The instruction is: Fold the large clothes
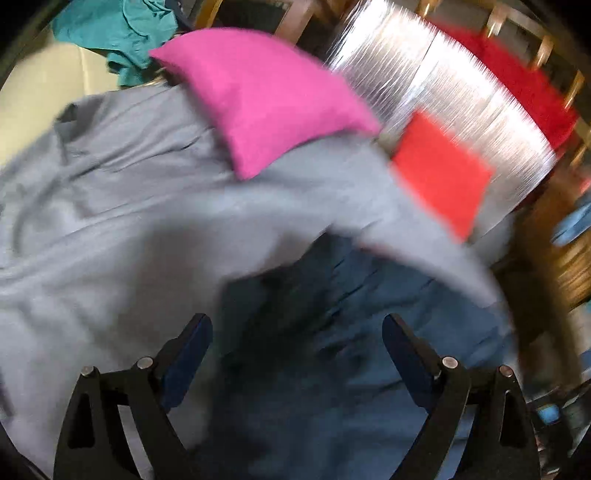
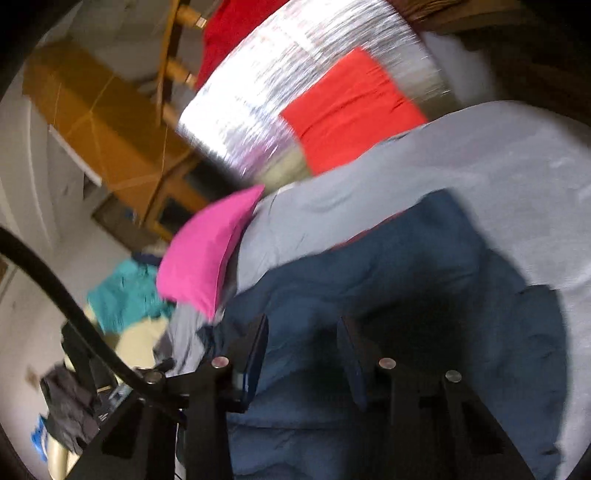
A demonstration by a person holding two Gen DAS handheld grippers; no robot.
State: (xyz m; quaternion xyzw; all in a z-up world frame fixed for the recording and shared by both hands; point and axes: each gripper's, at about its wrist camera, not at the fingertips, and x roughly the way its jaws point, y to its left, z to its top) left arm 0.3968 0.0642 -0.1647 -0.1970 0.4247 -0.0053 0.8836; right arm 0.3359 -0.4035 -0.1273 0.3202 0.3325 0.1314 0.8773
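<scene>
Behind the pile we are seeing a silver sheet (image 1: pixel 436 88), wooden furniture (image 2: pixel 99 122) and a teal cloth (image 1: pixel 114 33) off to one side, all smeared by blur. We are looking down on a grey garment (image 1: pixel 110 206) spreading wide, with a dark blue garment (image 2: pixel 369 280) lying on it, nearest both grippers. A pink pillow (image 1: pixel 269 96) is resting on the grey garment's far edge, and a red cloth (image 1: pixel 439 170) is lying just beyond, against the silver sheet. Our left gripper (image 1: pixel 297 325) is hovering over the blue garment with its jaws standing wide apart and nothing between them. Our right gripper (image 2: pixel 303 328) is hanging over the same blue fabric with its jaws partly apart; the fingers (image 2: pixel 258 354) are gripping nothing that we can make out, though shadow is hiding the cloth just under them.
</scene>
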